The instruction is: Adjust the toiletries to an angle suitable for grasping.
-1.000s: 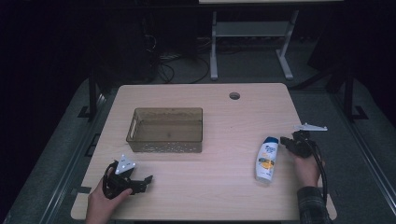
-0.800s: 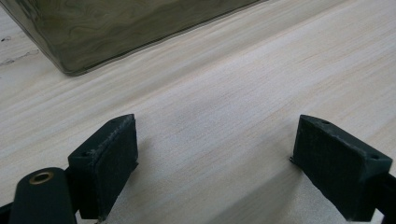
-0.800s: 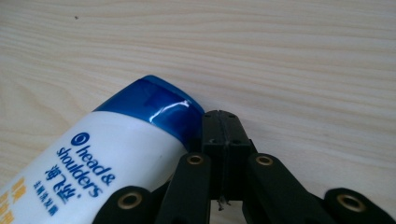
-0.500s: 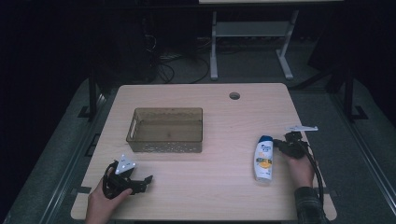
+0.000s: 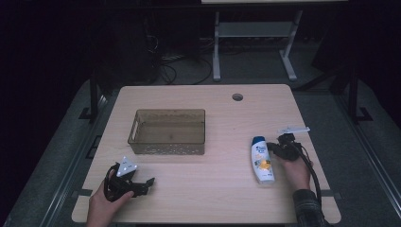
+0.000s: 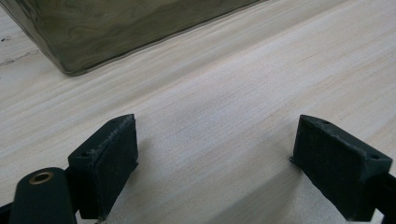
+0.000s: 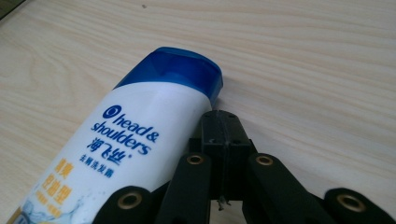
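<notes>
Dim high view, bright sharp close-ups

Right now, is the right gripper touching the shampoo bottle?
Touching, it seems. In the right gripper view the shut right gripper lies against the side of the shampoo bottle just below its blue cap, no gap visible. The high view agrees, but is too coarse to confirm.

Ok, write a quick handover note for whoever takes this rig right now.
Left tool: open, resting near the table's front left, holding nothing.
Right tool: shut, empty, tip right beside the shampoo bottle, near its blue cap.
Bottle lies flat on the table's right side; the basket stands left of centre, apparently empty.
Done: nothing moved yet.
Left: probably grasp the bottle and put it in the basket.
</notes>
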`<state>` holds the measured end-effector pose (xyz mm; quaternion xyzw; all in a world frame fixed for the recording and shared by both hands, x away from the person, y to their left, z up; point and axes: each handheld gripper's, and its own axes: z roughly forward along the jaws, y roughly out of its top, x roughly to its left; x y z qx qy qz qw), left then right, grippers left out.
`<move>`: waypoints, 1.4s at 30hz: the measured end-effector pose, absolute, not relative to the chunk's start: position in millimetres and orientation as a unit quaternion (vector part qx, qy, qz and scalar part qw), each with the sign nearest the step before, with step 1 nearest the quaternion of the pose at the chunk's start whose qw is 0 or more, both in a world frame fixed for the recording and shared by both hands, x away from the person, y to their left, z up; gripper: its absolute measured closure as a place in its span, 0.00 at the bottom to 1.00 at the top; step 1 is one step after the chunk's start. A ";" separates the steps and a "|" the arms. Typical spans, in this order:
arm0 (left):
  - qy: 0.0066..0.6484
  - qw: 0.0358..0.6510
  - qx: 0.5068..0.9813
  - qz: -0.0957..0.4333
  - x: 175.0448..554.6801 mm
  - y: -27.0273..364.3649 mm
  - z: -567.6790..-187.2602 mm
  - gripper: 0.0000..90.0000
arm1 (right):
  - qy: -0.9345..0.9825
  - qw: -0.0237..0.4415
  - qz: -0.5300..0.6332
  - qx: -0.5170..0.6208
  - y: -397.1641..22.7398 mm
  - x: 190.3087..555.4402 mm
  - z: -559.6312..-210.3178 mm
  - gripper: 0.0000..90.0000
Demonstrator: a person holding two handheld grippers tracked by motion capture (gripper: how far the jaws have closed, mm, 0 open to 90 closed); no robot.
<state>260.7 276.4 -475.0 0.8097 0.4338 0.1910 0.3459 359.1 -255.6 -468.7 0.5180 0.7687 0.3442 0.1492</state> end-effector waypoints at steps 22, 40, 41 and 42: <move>0.434 0.345 0.810 0.191 260.6 276.5 -474.8 0.14 | 0.806 0.126 0.347 0.462 -218.9 353.6 -462.9 1.00; 0.434 0.346 0.810 0.191 260.7 276.4 -475.0 0.14 | 0.826 0.110 0.354 0.425 -197.8 347.6 -458.3 0.99; 0.433 0.346 0.810 0.191 260.7 276.4 -475.0 0.14 | 0.824 0.111 0.356 0.426 -199.0 347.7 -457.4 0.99; 0.433 0.346 0.810 0.191 260.7 276.4 -475.0 0.14 | 0.821 0.108 0.358 0.431 -200.5 347.2 -455.8 0.98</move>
